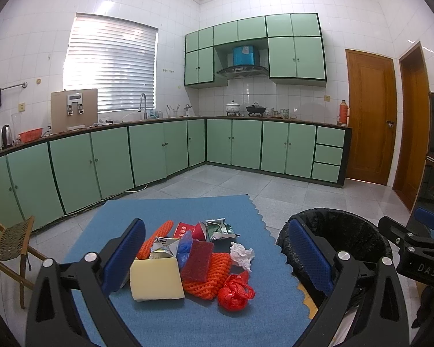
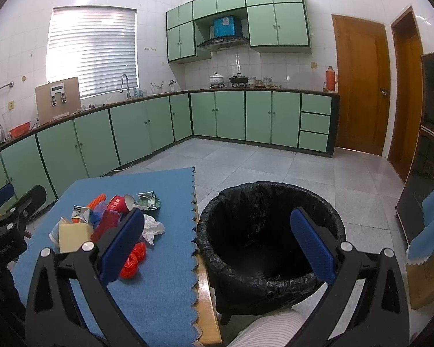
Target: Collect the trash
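Note:
A pile of trash lies on a blue mat (image 1: 170, 211): a pale yellow sponge block (image 1: 156, 279), a red sponge (image 1: 197, 258), orange foam netting (image 1: 209, 277), a crumpled red plastic bag (image 1: 235, 292), a white tissue wad (image 1: 241, 256), a red paper cup (image 1: 189, 230) and a crumpled green wrapper (image 1: 220, 227). My left gripper (image 1: 217, 260) is open above the pile and holds nothing. My right gripper (image 2: 217, 243) is open and empty over the near rim of a bin lined with a black bag (image 2: 270, 231), just right of the mat (image 2: 165, 289).
The bin (image 1: 341, 240) stands on the floor beside the table's right edge. A wooden folding chair (image 1: 11, 243) stands left of the table. Green cabinets (image 1: 147, 150) line the far walls. A dark cabinet (image 2: 431, 133) stands at the right.

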Demonstrator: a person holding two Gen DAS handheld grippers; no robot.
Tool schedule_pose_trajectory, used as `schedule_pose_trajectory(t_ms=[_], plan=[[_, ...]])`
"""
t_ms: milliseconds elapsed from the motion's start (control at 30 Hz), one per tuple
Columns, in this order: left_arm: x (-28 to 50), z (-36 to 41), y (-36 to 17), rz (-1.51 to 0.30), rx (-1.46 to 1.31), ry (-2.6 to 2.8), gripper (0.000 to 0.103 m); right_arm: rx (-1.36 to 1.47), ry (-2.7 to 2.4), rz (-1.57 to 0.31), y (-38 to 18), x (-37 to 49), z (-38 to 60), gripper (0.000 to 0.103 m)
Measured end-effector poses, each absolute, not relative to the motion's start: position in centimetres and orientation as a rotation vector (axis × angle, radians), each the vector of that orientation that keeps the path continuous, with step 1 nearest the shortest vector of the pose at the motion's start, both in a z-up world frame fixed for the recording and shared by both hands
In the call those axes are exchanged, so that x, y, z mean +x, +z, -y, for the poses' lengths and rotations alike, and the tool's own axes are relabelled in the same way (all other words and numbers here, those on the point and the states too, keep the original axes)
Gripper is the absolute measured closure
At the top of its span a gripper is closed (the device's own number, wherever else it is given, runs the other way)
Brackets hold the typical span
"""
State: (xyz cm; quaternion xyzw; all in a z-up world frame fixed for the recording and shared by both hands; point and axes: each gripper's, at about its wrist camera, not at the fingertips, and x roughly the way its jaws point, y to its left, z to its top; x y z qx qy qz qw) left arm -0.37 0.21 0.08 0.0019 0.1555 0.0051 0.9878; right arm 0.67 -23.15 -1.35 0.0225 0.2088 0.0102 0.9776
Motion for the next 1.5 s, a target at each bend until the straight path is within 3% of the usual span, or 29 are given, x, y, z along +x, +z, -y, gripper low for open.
schedule_pose_trajectory(t_ms=[1500], plan=[[-0.39,-0.3,0.11,-0.318,0.005,0.011,0.006,0.048,0.02,-0.43,-1.7,1.05,23.1,0.005]])
